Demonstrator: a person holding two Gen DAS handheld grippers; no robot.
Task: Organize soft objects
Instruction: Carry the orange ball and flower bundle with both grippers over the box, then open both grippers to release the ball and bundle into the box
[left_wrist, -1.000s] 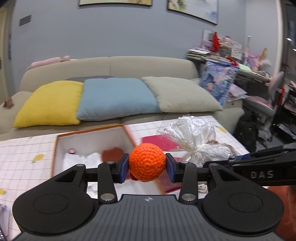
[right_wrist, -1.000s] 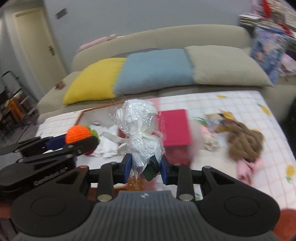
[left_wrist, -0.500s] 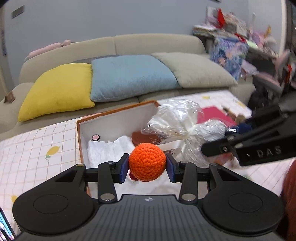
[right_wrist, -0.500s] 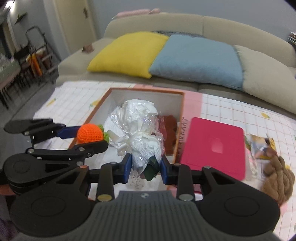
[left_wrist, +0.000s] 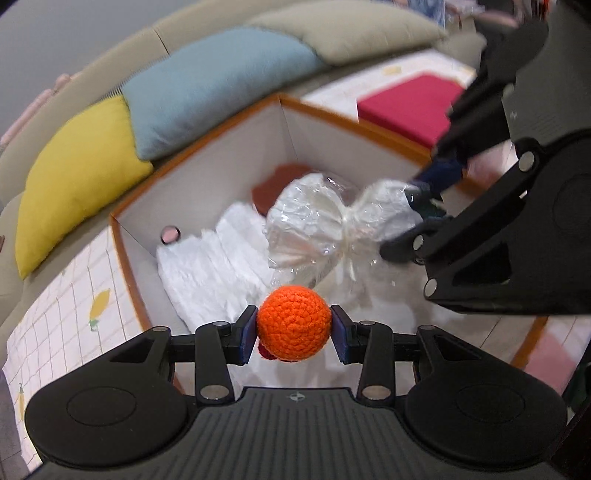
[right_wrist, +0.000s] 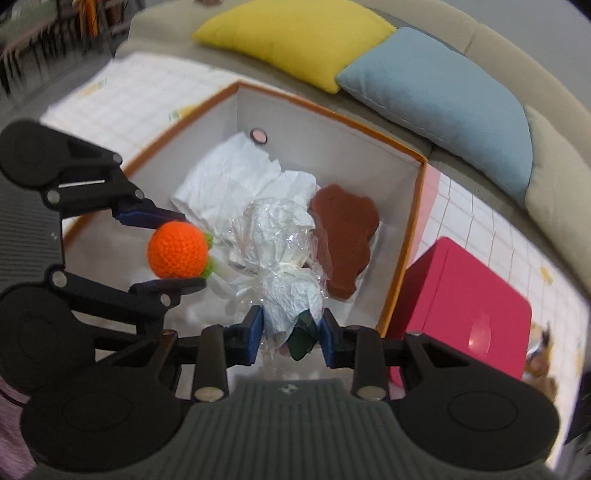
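left gripper jaws clamp a crocheted orange, right gripper jaws a wrapped bundle, over the box.

Orange crochet ball (clamped) above box

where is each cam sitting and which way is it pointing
Left wrist: on the left tongs, looking steeply down into the orange-rimmed box; own fingers clamp the orange crochet ball.
Right wrist: on the right tongs, looking down into the box; own fingers clamp the cellophane-wrapped bundle.
Shared: box, ball, bundle, red case, each other's tongs.
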